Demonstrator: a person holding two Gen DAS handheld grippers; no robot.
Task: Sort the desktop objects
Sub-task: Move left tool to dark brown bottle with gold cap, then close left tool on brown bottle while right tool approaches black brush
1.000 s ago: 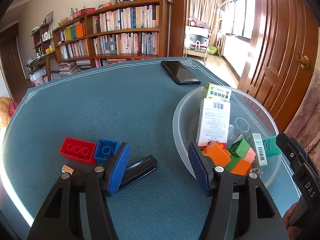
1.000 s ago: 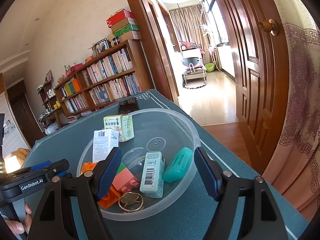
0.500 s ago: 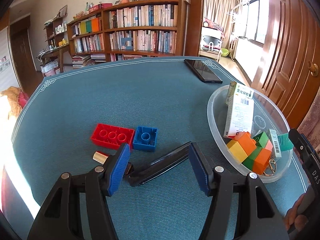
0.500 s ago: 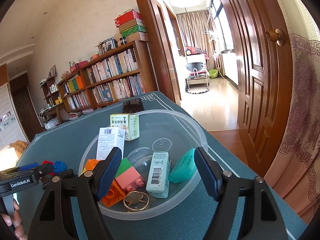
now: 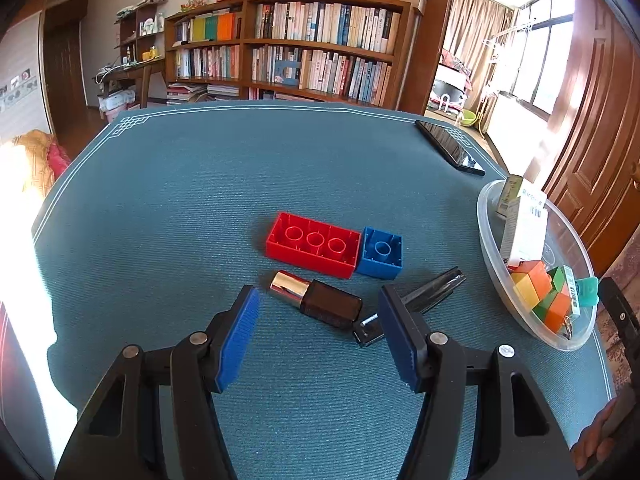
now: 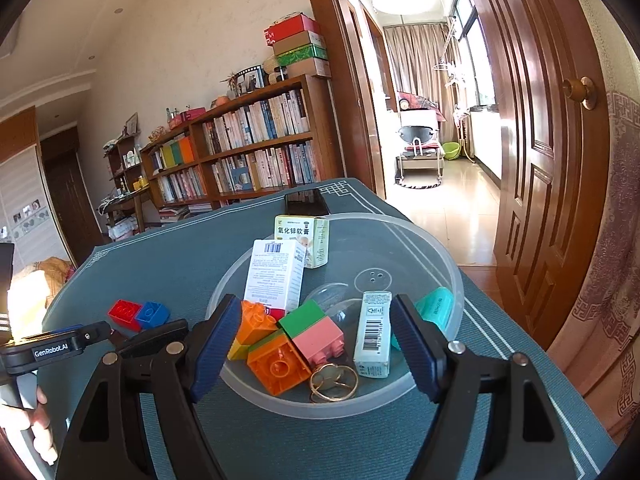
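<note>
Two grippers, left gripper (image 5: 318,340) now swung from bowl (image 5: 490,248) over lipstick (image 5: 316,298), jaws spread and empty, right gripper (image 6: 312,344) likewise, so next pickup looks lined up.

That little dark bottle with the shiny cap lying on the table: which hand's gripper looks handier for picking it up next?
Probably the left. The left gripper is open with the bottle lying just ahead between its fingers. The right gripper is open over the clear bowl, away from it.
</note>
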